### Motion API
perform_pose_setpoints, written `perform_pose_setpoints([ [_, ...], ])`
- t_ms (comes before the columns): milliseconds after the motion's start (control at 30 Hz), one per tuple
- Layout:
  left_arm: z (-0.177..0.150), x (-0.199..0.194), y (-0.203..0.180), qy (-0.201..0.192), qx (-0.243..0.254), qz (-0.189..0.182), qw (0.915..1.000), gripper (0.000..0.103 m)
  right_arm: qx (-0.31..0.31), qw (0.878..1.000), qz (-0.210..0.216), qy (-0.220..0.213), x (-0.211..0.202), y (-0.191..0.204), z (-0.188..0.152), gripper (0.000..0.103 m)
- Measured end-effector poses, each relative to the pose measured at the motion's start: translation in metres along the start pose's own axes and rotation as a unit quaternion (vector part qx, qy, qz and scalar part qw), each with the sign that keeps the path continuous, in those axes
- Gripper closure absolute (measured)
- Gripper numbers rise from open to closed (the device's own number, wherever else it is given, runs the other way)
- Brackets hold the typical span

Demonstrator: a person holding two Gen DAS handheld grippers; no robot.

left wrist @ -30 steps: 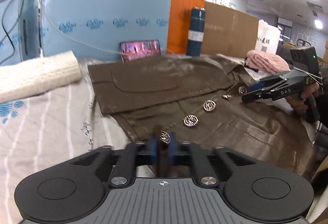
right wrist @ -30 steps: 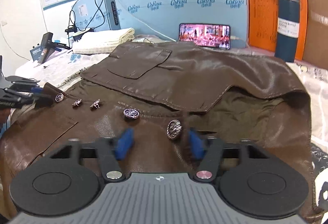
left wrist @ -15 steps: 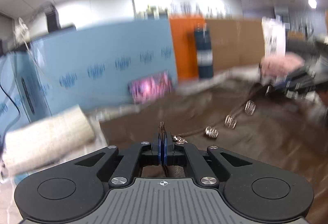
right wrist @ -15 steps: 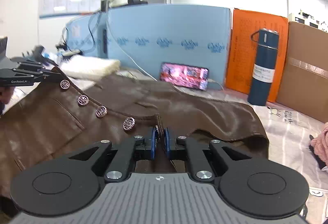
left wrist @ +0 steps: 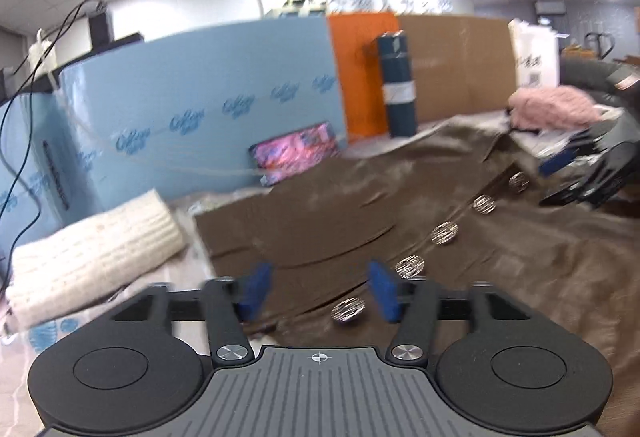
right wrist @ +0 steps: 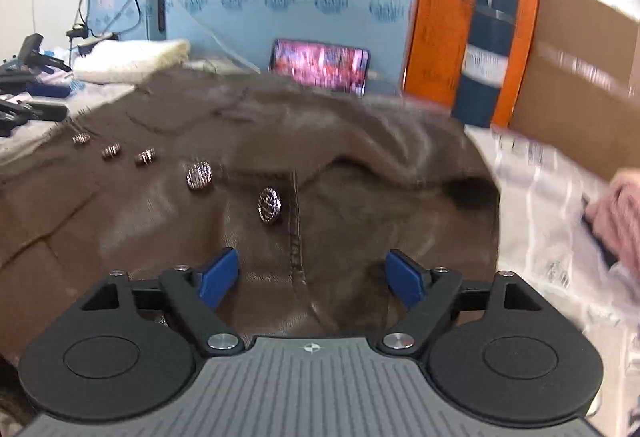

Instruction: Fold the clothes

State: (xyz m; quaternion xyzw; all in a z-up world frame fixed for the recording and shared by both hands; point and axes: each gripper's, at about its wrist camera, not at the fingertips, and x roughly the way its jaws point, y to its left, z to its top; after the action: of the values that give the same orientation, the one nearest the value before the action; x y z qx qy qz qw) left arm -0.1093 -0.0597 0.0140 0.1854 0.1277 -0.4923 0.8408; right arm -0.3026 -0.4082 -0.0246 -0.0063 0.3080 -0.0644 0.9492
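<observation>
both grippers, left gripper (left wrist: 318, 291) and right gripper (right wrist: 312, 279), gape empty over brown jacket (right wrist: 360, 157), button row (left wrist: 444, 233) running lower-centre to upper-right.

Brown leather jacket (right wrist: 360, 141) lies spread flat; silver buttons (right wrist: 199, 175) in a row.

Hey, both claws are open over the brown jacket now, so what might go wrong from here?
1. The jacket is bunched into a deep wrinkle on its right side, so the next fold may trap the crease.
2. The metal buttons lie close to the left claw; a pinch there may land on one and slip.
3. The bottle and phone stand near the far edge; dragged fabric might topple them.
</observation>
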Motion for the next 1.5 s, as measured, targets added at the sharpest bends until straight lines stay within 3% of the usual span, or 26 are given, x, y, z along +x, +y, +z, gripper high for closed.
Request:
perform_pose_setpoints([
  [67,0.002,-0.008,-0.006,-0.011,0.009,-0.009,0.9999,0.026,0.004,1.000,-0.004,-0.006,-0.003,-0.001,0.001,0.019],
  [167,0.003,-0.025,-0.014,-0.034,0.022,-0.034,0.9986,0.014,-0.010,0.999,-0.009,-0.038,-0.018,0.004,0.002,0.019],
  [267,0.002,-0.043,-0.022,-0.055,0.037,-0.083,0.9944,0.008,-0.028,0.997,-0.002,-0.067,-0.041,0.008,0.001,0.007],
  [367,0.000,-0.056,-0.035,-0.047,0.061,-0.126,0.9890,0.007,-0.052,0.995,0.000,-0.080,-0.065,0.009,-0.004,0.002],
  [533,-0.009,-0.068,-0.055,-0.011,0.091,-0.194,0.9766,0.007,-0.089,0.994,-0.003,-0.064,-0.102,0.007,-0.019,0.001],
  [800,-0.027,-0.069,-0.095,0.058,0.181,-0.218,0.9572,0.007,-0.150,0.988,0.014,-0.020,-0.135,0.010,-0.050,0.001],
  [867,-0.032,-0.066,-0.106,0.070,0.215,-0.194,0.9545,0.007,-0.163,0.987,0.008,0.000,-0.132,0.013,-0.054,0.001],
  [1067,-0.025,-0.063,-0.095,0.048,0.197,-0.164,0.9655,0.005,-0.204,0.978,0.010,0.041,-0.114,0.019,-0.060,0.001],
  [1367,-0.014,-0.058,-0.077,0.013,0.161,-0.120,0.9794,0.005,-0.205,0.974,0.094,0.002,-0.109,0.022,-0.057,0.001],
  [1500,-0.008,-0.053,-0.066,0.009,0.139,-0.130,0.9817,0.005,-0.213,0.968,0.134,-0.020,-0.109,0.036,-0.053,0.001],
])
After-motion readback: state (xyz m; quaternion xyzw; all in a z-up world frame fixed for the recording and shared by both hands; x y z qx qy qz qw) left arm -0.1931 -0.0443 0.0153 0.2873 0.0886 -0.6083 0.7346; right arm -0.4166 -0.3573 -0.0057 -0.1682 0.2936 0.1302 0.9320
